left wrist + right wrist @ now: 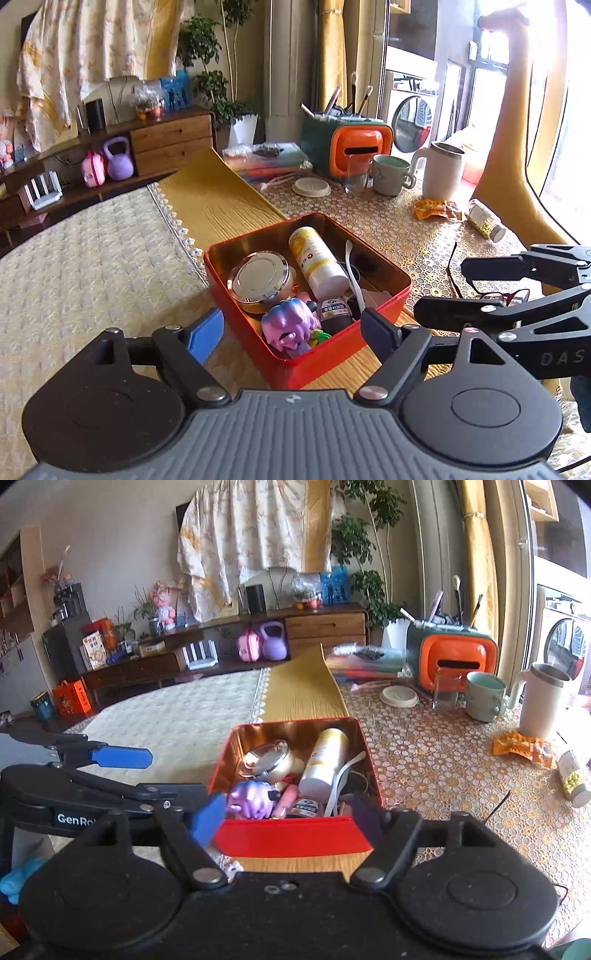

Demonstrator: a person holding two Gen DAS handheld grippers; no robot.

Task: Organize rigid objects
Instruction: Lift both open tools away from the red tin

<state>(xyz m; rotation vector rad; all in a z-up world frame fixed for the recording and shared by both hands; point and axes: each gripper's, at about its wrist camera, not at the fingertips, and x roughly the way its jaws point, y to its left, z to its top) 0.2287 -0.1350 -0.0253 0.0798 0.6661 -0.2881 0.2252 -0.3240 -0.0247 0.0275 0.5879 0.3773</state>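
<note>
A red tin box point(369, 321) point(295, 838) sits on the table before both grippers. It holds a round silver-lidded jar point(260, 277) point(266, 760), a white and yellow bottle point(317, 258) point(325, 760), a purple toy figure point(288, 325) point(251, 797), a small dark bottle point(334, 312) and a white spoon point(352, 269). My left gripper point(295, 334) is open and empty, its fingers on either side of the box's near corner. My right gripper point(291, 816) is open and empty at the box's near wall. Glasses point(491, 291) lie under the right gripper's fingers.
On the lace cloth stand a white mug point(443, 170), a green cup point(391, 173), a glass point(358, 173), a white lid point(312, 186), an orange and green box point(351, 144), an orange wrapper point(436, 208) and a lying pill bottle point(485, 219). A quilted mat point(92, 266) lies left.
</note>
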